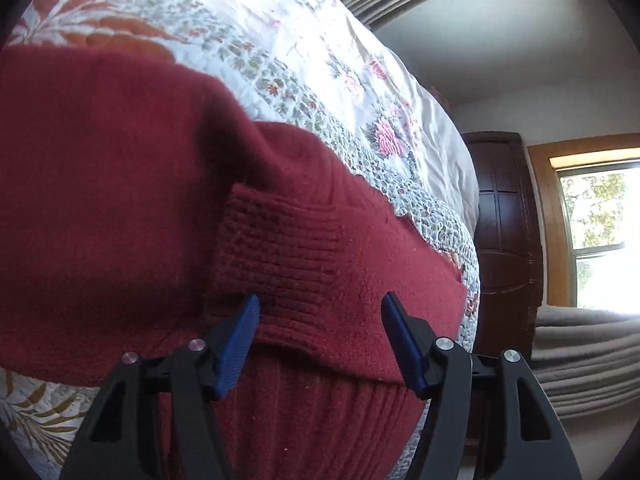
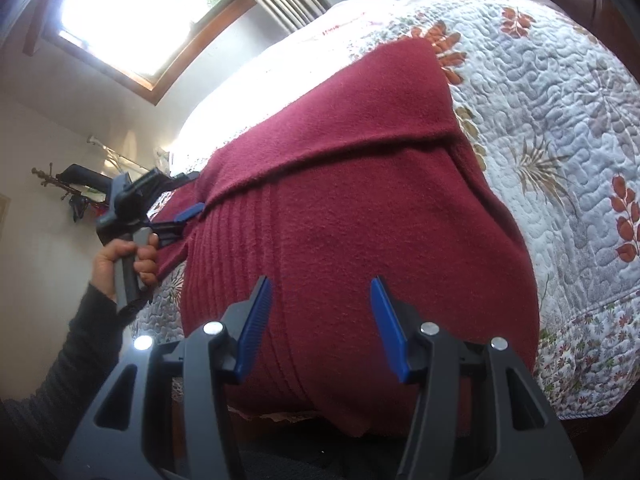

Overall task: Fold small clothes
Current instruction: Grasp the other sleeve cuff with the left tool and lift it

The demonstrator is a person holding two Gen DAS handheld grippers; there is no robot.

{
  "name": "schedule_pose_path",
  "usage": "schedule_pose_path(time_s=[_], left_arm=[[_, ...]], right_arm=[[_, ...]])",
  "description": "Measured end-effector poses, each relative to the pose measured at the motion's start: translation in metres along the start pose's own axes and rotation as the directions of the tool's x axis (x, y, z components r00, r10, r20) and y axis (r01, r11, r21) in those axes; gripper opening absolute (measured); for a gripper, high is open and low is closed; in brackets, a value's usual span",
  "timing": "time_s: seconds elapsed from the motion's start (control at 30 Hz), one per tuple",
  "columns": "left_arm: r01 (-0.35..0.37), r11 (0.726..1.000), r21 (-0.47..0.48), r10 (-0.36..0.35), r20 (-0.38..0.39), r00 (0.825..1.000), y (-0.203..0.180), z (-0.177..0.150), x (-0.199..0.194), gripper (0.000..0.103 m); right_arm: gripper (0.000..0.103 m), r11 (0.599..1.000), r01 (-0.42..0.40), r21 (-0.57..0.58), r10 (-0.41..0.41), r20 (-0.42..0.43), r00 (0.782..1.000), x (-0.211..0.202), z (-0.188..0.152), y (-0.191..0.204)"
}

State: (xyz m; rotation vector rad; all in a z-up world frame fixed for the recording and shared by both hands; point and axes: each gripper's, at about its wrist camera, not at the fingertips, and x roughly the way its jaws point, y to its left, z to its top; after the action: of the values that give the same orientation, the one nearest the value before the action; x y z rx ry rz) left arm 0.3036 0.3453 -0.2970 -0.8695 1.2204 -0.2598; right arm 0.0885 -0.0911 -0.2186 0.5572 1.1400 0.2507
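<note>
A dark red knitted sweater (image 1: 120,184) lies spread on a quilted floral bedspread (image 1: 280,52), partly folded: one flap with a ribbed cuff (image 1: 280,248) is laid across the body, and a ribbed hem runs below it.

The left gripper (image 1: 320,340) has its jaws wide apart with nothing between them. The cuff and the flap's edge sit just ahead of the jaws, the blue pads seemingly close over the knit, though contact cannot be confirmed.

The right gripper (image 2: 320,320) is likewise spread wide and empty, the sweater's ribbed lower part directly ahead of and between its jaws. To the left of these jaws, a hand (image 2: 128,256) in a dark sleeve grips the other tool's handle.

The knit looks thick, soft and limp, light enough to lift but likely to sag and stretch; it should not slip from ridged pads. The doubled hem or cuff edge seems the firmest place to pinch.

The neckline and the second sleeve are not visible, and the sweater's near edge drops out of sight beneath the jaws.
</note>
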Motion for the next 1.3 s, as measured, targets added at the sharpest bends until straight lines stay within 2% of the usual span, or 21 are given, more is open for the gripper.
schedule_pose_path(time_s=[0.07, 0.1, 0.13, 0.23, 0.3, 0.43, 0.53, 0.6, 0.63, 0.77, 0.87, 0.93, 0.97, 1.03, 1.07, 1.1, 1.13, 1.2, 1.3], left_arm=[[0.003, 1.000, -0.029, -0.002, 0.030, 1.000, 0.008, -0.001, -0.018, 0.067], [0.006, 0.999, -0.042, -0.004, 0.062, 0.998, 0.015, -0.003, -0.032, 0.074], [0.018, 0.998, -0.057, -0.012, 0.102, 0.995, 0.023, -0.006, -0.050, 0.075], [0.078, 0.989, -0.128, -0.046, 0.235, 0.971, 0.058, -0.016, -0.113, 0.084], [0.098, 0.977, -0.188, -0.026, 0.349, 0.937, 0.087, -0.029, -0.159, 0.094], [0.105, 0.945, -0.309, 0.066, 0.497, 0.865, 0.157, -0.049, -0.241, 0.096], [0.134, 0.899, -0.416, 0.145, 0.574, 0.806, 0.214, -0.063, -0.290, 0.098], [0.165, 0.873, -0.460, 0.172, 0.606, 0.777, 0.245, -0.060, -0.306, 0.098], [0.180, 0.860, -0.478, 0.178, 0.611, 0.771, 0.260, -0.057, -0.312, 0.098], [0.227, 0.820, -0.526, 0.177, 0.610, 0.772, 0.298, -0.037, -0.306, 0.098], [0.223, 0.820, -0.528, 0.200, 0.628, 0.752, 0.300, -0.024, -0.303, 0.099], [0.214, 0.820, -0.531, 0.211, 0.627, 0.750, 0.302, -0.017, -0.306, 0.099], [0.199, 0.823, -0.532, 0.222, 0.623, 0.750, 0.306, -0.021, -0.313, 0.095], [0.138, 0.822, -0.553, 0.268, 0.588, 0.763, 0.309, -0.017, -0.315, 0.065], [0.124, 0.814, -0.568, 0.282, 0.572, 0.770, 0.312, -0.015, -0.314, 0.041], [0.115, 0.804, -0.583, 0.298, 0.563, 0.771, 0.315, -0.016, -0.314, 0.023], [0.104, 0.798, -0.593, 0.314, 0.557, 0.769, 0.316, -0.017, -0.314, 0.014], [0.090, 0.808, -0.582, 0.323, 0.565, 0.759, 0.311, -0.020, -0.316, 0.008], [0.065, 0.849, -0.525, 0.314, 0.599, 0.737, 0.289, -0.019, -0.324, 0.007]], right_arm=[[0.055, 1.000, -0.001, 0.000, 0.001, 0.002, 1.000, -0.001, 0.002, 0.002], [0.055, 1.000, -0.002, 0.000, 0.002, 0.001, 1.000, -0.001, 0.002, 0.003], [0.055, 1.000, -0.004, -0.001, 0.004, -0.003, 1.000, 0.000, 0.004, 0.004], [0.057, 1.000, -0.018, -0.017, 0.017, -0.021, 1.000, 0.006, 0.007, 0.010], [0.062, 0.999, -0.033, -0.038, 0.032, -0.030, 0.999, 0.011, 0.010, 0.020], [0.063, 0.993, -0.061, -0.099, 0.055, -0.066, 0.996, 0.027, 0.015, 0.045], [0.063, 0.985, -0.081, -0.150, 0.068, -0.091, 0.994, 0.037, 0.018, 0.068], [0.064, 0.981, -0.088, -0.174, 0.071, -0.102, 0.992, 0.041, 0.018, 0.080], [0.064, 0.979, -0.092, -0.180, 0.073, -0.108, 0.992, 0.043, 0.018, 0.085], [0.065, 0.976, -0.087, -0.201, 0.062, -0.128, 0.990, 0.044, 0.015, 0.096], [0.065, 0.976, -0.075, -0.204, 0.050, -0.121, 0.991, 0.040, 0.012, 0.097], [0.065, 0.979, -0.067, -0.190, 0.045, -0.114, 0.992, 0.038, 0.010, 0.094], [0.065, 0.981, -0.061, -0.185, 0.041, -0.110, 0.993, 0.038, 0.009, 0.093], [0.065, 0.984, -0.054, -0.172, 0.036, -0.105, 0.994, 0.035, 0.009, 0.087], [0.065, 0.985, -0.051, -0.167, 0.034, -0.102, 0.994, 0.033, 0.008, 0.085], [0.065, 0.985, -0.048, -0.163, 0.033, -0.099, 0.995, 0.032, 0.007, 0.083], [0.065, 0.986, -0.048, -0.160, 0.033, -0.096, 0.995, 0.030, 0.007, 0.081], [0.065, 0.986, -0.045, -0.159, 0.031, -0.087, 0.996, 0.027, 0.006, 0.079], [0.065, 0.987, -0.049, -0.152, 0.038, -0.074, 0.997, 0.022, 0.006, 0.075]])
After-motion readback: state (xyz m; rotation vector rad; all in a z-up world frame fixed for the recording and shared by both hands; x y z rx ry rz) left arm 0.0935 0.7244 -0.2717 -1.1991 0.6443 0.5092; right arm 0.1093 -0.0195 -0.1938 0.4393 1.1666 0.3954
